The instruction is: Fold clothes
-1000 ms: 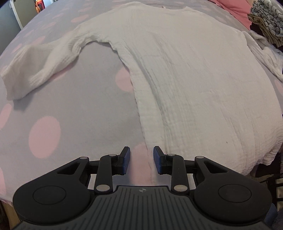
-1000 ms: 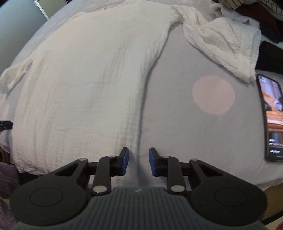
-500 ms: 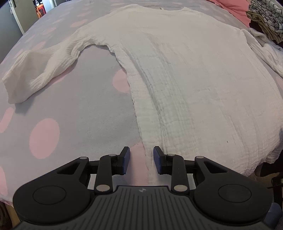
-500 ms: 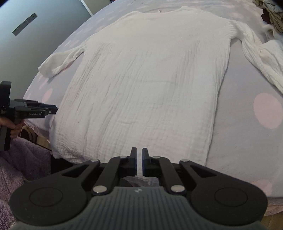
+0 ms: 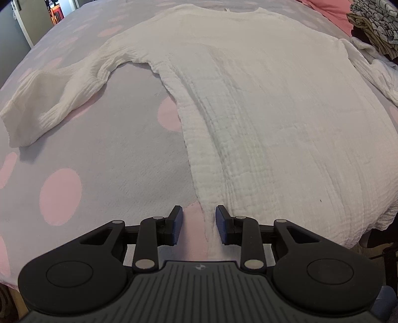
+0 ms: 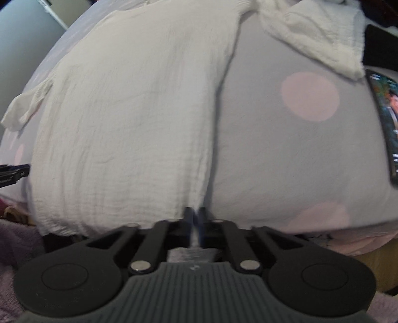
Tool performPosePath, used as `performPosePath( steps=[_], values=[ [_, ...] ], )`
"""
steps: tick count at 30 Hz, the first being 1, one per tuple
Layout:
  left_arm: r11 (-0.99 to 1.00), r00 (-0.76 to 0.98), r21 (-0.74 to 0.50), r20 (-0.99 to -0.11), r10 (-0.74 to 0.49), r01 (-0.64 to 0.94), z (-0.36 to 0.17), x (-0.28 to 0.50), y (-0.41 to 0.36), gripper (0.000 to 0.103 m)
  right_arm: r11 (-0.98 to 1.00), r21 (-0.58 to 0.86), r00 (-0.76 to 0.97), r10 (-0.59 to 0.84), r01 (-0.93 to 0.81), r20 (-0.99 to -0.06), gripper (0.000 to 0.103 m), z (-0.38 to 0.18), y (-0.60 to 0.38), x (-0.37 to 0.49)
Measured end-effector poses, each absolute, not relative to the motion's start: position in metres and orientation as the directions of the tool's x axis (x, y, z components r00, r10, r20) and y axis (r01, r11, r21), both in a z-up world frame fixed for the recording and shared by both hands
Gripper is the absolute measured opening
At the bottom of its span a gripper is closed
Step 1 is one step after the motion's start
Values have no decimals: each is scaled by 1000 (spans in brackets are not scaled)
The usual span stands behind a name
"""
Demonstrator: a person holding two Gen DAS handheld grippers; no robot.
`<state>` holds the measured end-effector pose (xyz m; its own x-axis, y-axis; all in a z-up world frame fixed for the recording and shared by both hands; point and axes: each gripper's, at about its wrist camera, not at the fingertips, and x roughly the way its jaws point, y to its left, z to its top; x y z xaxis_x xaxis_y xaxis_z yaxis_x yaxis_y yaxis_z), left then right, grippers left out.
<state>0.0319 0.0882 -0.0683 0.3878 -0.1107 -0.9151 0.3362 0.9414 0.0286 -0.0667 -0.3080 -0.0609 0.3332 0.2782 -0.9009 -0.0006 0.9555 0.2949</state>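
A white crinkled long-sleeved top (image 5: 261,111) lies flat, neck away from me, on a grey bedcover with pink dots (image 5: 112,161). My left gripper (image 5: 198,223) is open at the top's near left hem corner, with the garment's side edge running between its fingers. The left sleeve (image 5: 57,99) curves out to the left. In the right wrist view the top (image 6: 129,111) fills the left half. My right gripper (image 6: 195,218) is shut on the hem at the near right corner, white cloth showing between the fingers. The right sleeve (image 6: 316,37) lies folded far right.
A phone with a lit screen (image 6: 388,119) lies on the bedcover at the right edge. A pile of patterned clothes (image 5: 373,22) sits at the far right corner. The bed's near edge drops off just under both grippers. The left gripper's tip (image 6: 13,172) shows at the left.
The right gripper went from open to shut, closing on the hem's right corner after swinging left and back. The left gripper edged slightly toward the hem's left edge, still open.
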Motion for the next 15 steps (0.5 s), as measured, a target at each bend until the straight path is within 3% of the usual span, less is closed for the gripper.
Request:
performPosePath(
  steps=[11,15],
  values=[
    [941,389,22,-914,-118,337,-70,32,89,28,902,385,331,430,-195,-840,3,-41,-258,-52],
    [942,393,13,-911,-127,334,-71,31,90,28,882,417,262,464,-218,-846,13,-57,-243,-44]
  ],
)
